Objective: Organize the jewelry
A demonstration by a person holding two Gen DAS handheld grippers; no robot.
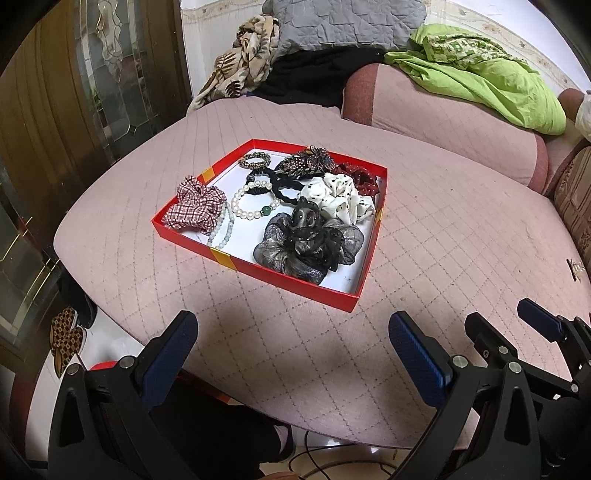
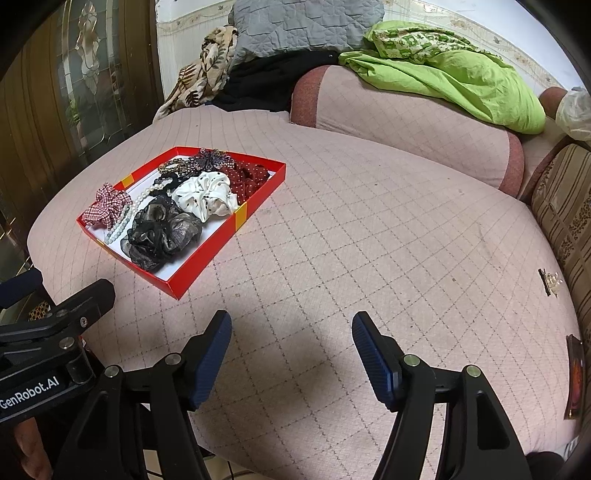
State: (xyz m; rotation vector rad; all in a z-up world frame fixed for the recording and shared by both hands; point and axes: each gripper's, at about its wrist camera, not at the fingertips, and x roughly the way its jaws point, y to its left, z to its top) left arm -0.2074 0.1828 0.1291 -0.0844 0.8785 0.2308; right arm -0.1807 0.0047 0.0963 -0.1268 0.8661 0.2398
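Note:
A shallow red box (image 1: 295,282) (image 2: 207,262) sits on the pink quilted cushion. It holds a red checked scrunchie (image 1: 195,206) (image 2: 107,206), a pearl bracelet (image 1: 255,199), a pearl strand (image 1: 221,230), a black-grey organza scrunchie (image 1: 306,243) (image 2: 159,232), a white dotted scrunchie (image 1: 340,199) (image 2: 207,195), a dark red dotted scrunchie (image 1: 364,179) (image 2: 251,175) and black hair ties (image 1: 284,184). A small hair clip (image 2: 550,282) (image 1: 576,267) lies at the cushion's right edge. My left gripper (image 1: 291,332) is open and empty, short of the box. My right gripper (image 2: 291,328) is open and empty.
A pink bolster (image 2: 406,122) lies behind with a green cloth (image 2: 461,77), a grey quilt (image 2: 306,26) and a leaf-print cloth (image 2: 207,62). A striped sofa arm (image 2: 565,221) is at right. A wooden glazed door (image 1: 74,92) stands left. Slippers (image 1: 66,339) are on the floor.

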